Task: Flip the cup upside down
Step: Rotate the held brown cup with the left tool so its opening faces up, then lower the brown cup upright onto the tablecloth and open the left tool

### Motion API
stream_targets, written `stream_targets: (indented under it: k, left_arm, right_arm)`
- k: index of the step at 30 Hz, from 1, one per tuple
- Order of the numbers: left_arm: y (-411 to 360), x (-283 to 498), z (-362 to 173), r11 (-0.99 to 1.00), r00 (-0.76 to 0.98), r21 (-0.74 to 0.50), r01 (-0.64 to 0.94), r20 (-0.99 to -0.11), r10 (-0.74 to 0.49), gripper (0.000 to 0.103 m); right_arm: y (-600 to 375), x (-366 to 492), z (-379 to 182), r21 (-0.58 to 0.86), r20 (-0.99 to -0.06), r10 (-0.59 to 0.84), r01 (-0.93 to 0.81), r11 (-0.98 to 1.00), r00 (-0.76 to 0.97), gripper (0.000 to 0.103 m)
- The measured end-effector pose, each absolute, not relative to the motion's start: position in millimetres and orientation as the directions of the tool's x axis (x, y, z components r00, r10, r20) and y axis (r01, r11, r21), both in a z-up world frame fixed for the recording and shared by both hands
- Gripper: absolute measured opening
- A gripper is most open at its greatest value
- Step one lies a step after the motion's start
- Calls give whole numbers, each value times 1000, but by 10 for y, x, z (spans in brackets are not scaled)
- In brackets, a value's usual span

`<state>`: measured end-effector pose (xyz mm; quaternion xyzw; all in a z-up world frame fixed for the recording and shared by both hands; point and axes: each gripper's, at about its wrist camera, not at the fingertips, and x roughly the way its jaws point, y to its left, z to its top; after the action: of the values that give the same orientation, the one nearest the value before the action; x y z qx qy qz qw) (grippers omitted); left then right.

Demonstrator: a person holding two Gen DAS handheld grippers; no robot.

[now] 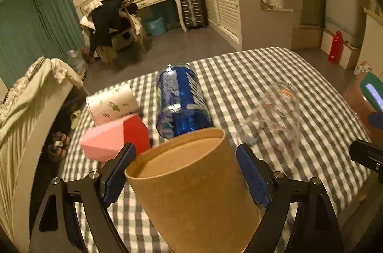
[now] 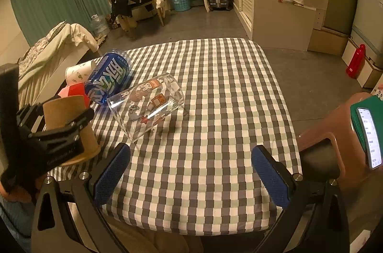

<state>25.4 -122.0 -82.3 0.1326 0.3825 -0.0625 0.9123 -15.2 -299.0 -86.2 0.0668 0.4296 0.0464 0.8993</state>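
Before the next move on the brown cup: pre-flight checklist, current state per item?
1. Brown paper cup upside down, base up, wide rim on the checked cloth: ok.
2. Left gripper jaws straddling the cup: ok; pad contact: cannot tell.
3. Right gripper open, holding nothing: ok.
4. Glass cup lying on its side, not flipped: not ok.
5. Blue cup close behind the brown cup, on its side: not ok.
6. Cloth ahead of the right gripper bare: ok.
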Motion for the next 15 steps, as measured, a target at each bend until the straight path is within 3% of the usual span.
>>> stream_targets:
  k: [15]
  left_arm:
    - [-1192, -170, -952, 958, 670, 147, 245, -740, -57, 88]
  right_arm:
    - [-2993, -288, -815, 152, -761, 132, -23, 988, 636, 101]
